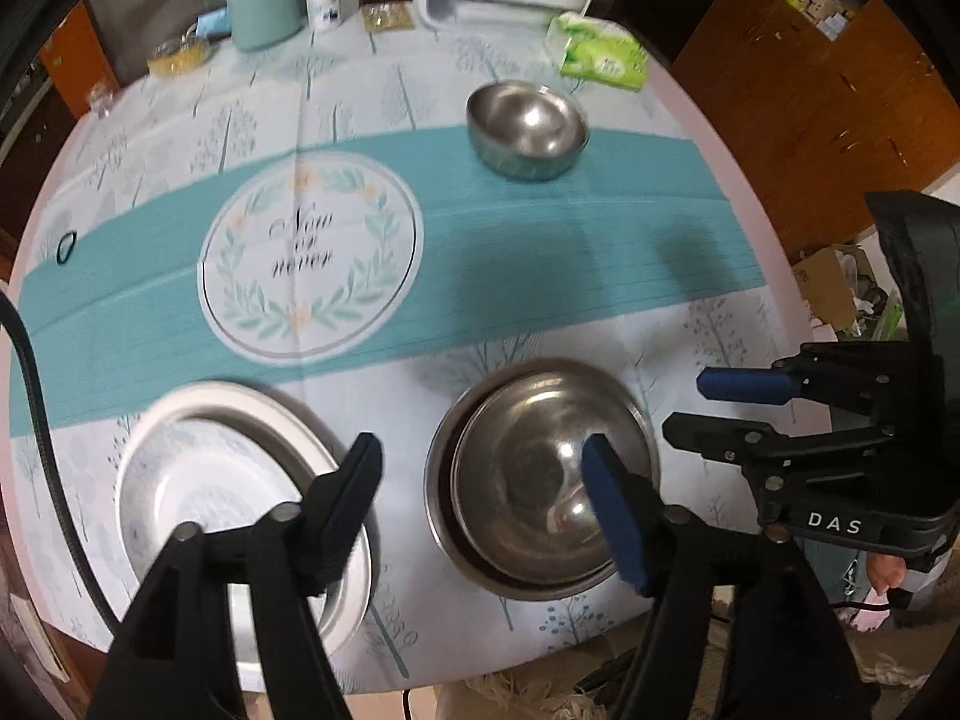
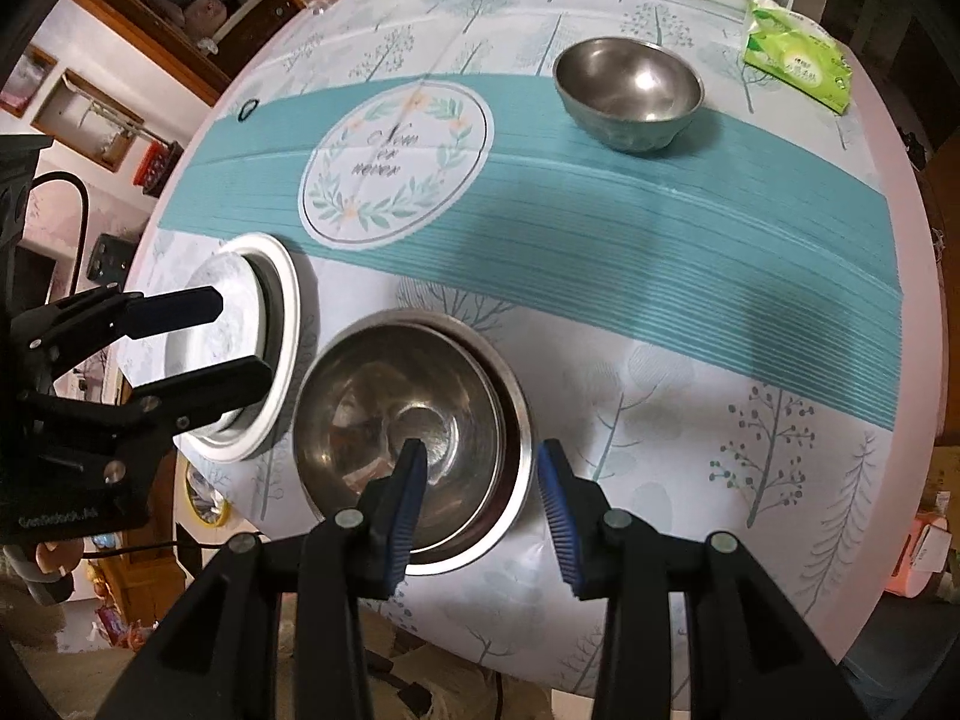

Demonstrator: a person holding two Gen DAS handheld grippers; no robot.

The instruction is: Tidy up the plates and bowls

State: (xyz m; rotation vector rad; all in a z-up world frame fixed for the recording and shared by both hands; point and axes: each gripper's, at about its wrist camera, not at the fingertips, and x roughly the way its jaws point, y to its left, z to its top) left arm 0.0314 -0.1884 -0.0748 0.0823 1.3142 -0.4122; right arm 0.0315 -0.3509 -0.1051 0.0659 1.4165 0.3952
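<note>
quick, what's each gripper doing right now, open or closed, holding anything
Left gripper: open, holding nothing, above the gap between the white plates and the nested steel bowls.
Right gripper: open, holding nothing, straddling the nested steel bowls' near rim.

Three steel bowls [image 1: 527, 129], two plates [image 1: 240, 516]

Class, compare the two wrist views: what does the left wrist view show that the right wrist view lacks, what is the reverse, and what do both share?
Only the left wrist view shows the brown wooden cabinet and cardboard box past the table's edge.

Only the right wrist view shows the pink wall with shelves.

Both show the stacked steel bowls, the lone steel bowl, the white plates, the green tissue pack, and both open claws: left claw, right claw.
</note>
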